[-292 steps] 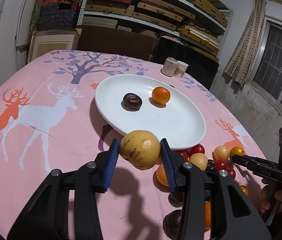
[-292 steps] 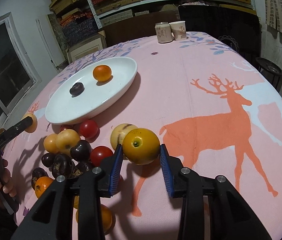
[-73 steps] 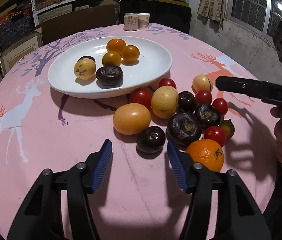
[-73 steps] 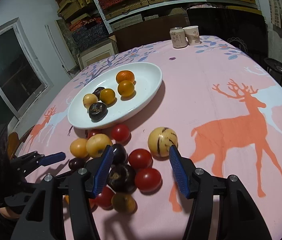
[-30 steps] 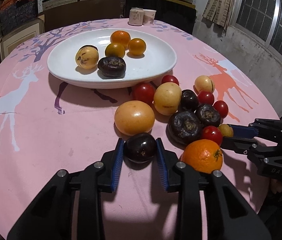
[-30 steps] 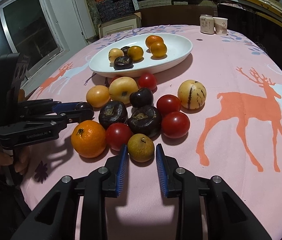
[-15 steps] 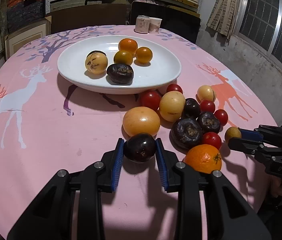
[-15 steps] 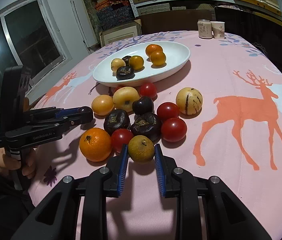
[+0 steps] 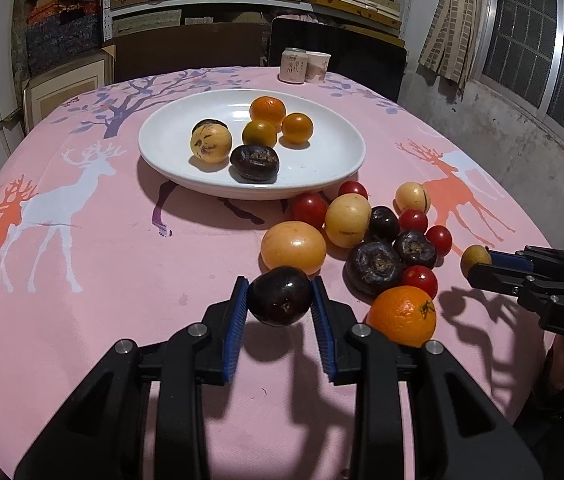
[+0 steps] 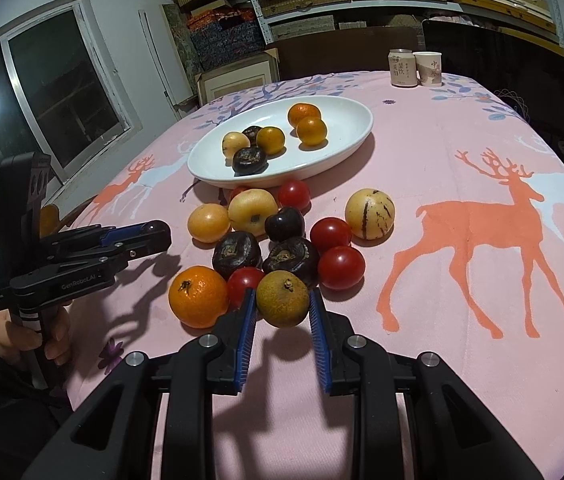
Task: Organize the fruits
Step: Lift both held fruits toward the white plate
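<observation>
"GenRobotAI" runs along the left claw (image 10: 154,236); the can (image 10: 403,68) and cup (image 10: 429,63) carry Chinese characters.

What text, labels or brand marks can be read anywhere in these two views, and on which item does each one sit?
"GenRobot.AI": side of the left gripper, in the right wrist view.
"DAS": body of the right gripper, in the left wrist view.
Small white lines near the left gripper's handle: too small to read.
Chinese characters on the can and the paper cup: too blurred to read reliably.

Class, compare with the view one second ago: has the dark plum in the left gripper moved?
Yes. The dark plum, held in the left gripper, has lifted off the tablecloth and now overlaps the yellow-orange fruit behind it.
</observation>
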A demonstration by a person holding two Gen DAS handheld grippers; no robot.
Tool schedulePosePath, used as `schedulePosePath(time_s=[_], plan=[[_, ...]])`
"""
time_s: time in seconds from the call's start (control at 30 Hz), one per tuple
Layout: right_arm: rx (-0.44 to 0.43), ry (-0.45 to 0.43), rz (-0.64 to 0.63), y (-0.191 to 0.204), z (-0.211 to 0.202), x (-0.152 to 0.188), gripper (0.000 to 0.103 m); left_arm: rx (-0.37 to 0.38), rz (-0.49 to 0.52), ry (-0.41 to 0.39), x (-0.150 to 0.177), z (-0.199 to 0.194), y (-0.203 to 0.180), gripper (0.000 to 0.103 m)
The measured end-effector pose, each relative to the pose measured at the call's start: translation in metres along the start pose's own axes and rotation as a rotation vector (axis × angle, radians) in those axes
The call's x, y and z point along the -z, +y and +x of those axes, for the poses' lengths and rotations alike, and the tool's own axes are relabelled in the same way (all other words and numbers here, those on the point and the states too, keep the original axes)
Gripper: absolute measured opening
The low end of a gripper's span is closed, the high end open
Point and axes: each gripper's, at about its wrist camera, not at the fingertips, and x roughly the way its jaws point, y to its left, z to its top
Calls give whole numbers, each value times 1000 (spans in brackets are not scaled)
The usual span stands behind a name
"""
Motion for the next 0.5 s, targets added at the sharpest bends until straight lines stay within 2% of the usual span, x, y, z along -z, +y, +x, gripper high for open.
schedulePosePath(time_s=[0.27, 0.5], plan=[[3, -45, -9, 1, -15, -20, 27, -27, -1, -89, -20, -32, 12, 31], [16, -98, -41, 0, -20, -72, 27, -40, 12, -122, -66, -29, 25, 31]])
